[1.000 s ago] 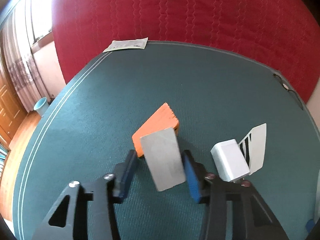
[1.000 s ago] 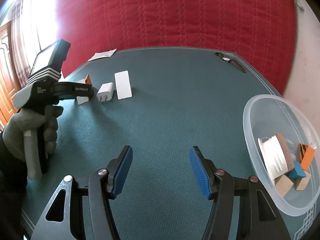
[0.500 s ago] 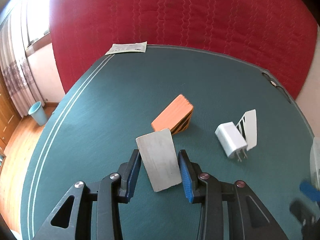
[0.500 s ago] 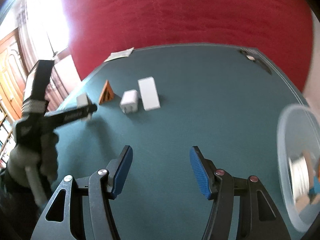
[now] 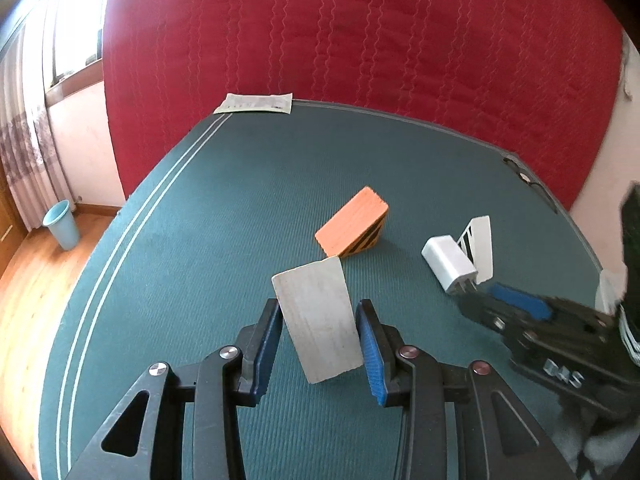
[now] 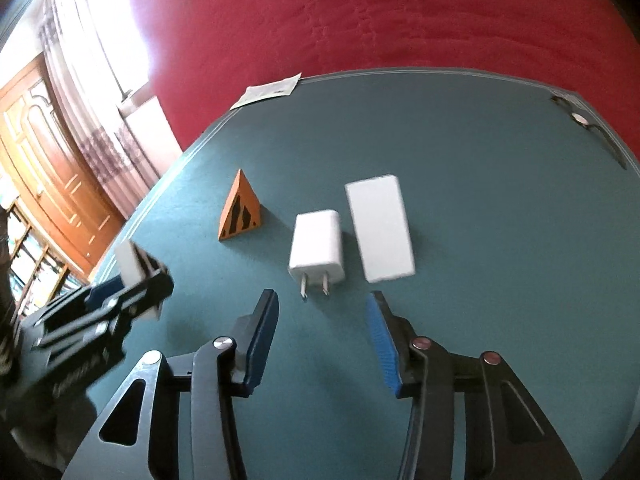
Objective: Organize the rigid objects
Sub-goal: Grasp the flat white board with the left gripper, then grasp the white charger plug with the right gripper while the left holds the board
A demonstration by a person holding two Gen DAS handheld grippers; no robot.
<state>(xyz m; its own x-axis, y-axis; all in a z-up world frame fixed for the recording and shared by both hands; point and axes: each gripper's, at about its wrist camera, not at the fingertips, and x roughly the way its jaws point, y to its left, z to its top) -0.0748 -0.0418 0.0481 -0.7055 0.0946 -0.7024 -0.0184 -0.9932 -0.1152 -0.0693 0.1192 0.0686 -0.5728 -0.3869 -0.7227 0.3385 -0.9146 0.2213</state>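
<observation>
My left gripper (image 5: 318, 334) is shut on a grey rectangular block (image 5: 318, 322) and holds it above the green table (image 5: 200, 220). Beyond it sit an orange wedge with black stripes (image 5: 352, 226), a white plug charger (image 5: 448, 262) and a white flat block (image 5: 480, 246). My right gripper (image 6: 322, 330) is open and empty, just short of the charger (image 6: 318, 246), with the white flat block (image 6: 380, 226) to its right and the wedge (image 6: 240, 208) to its left. The left gripper with the grey block (image 6: 132, 262) shows at the left.
A paper sheet (image 5: 256, 103) lies at the table's far edge. A dark strap-like item (image 6: 588, 124) lies at the far right edge. A red quilted backdrop (image 5: 360, 40) stands behind. A blue bin (image 5: 62, 224) stands on the wooden floor left of the table.
My left gripper closed on the grey block and lifted it back from the wedge. My right gripper swung left from the plastic bowl to face the charger; the bowl left view.
</observation>
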